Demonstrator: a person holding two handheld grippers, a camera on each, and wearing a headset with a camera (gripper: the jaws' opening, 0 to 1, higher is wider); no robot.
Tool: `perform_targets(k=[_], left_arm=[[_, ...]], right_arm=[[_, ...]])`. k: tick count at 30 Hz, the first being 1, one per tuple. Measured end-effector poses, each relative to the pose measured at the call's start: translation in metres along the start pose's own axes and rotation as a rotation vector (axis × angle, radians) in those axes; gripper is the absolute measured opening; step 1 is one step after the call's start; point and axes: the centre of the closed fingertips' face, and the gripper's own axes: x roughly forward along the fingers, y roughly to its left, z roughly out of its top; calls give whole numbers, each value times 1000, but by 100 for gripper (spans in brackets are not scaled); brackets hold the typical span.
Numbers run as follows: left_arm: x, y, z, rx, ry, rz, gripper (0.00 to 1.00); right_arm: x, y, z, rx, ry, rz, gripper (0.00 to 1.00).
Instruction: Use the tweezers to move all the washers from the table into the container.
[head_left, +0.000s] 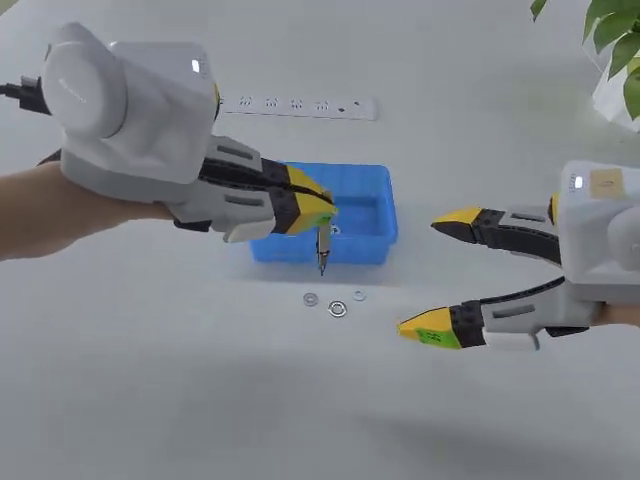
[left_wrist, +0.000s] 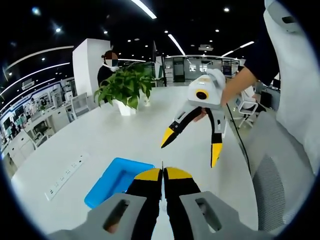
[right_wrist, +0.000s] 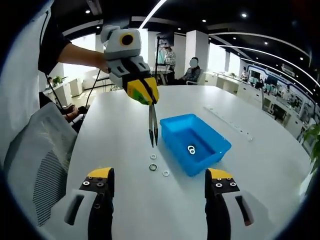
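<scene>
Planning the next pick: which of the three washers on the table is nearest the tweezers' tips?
The leftmost washer in the head view, just below the tweezers; the larger dark middle washer and the right-hand washer lie farther off.

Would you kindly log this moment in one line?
left gripper shut on tweezers; right gripper open; three washers on table; more in container

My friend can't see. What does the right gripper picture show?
The left gripper holds tweezers pointing down near three washers on the white table, beside a blue container with washers inside. The right gripper, jaws open, rises from the bottom.
</scene>
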Motion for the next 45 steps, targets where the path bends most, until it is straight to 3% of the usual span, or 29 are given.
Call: perform_targets(k=[8, 16, 20, 23, 26, 29, 36, 45], left_arm=[[-3, -9, -22, -2, 28, 7, 5], [-2, -15, -23, 38, 11, -4, 5], [-1, -17, -22, 115, 3, 2, 5], [2, -18, -22, 92, -4, -6, 5], [4, -18, -24, 94, 3, -8, 5], [5, -17, -26, 88, 6, -8, 5], [5, -15, -32, 85, 16, -16, 5], [8, -11, -36, 75, 23, -16, 5]], right_arm=[[-1, 10, -11, 13, 22, 15, 85], [-1, 18, -19, 37, 23, 28, 90], [-1, 23, -21, 50, 20, 30, 92], [-2, 21, -24, 54, 15, 13, 92], [-1, 22, -28, 119, -11, 12, 91], [1, 26, -39, 111, 21, 17, 91], [2, 34, -47, 147, 17, 34, 91], [5, 44, -43, 166, -7, 79, 100]])
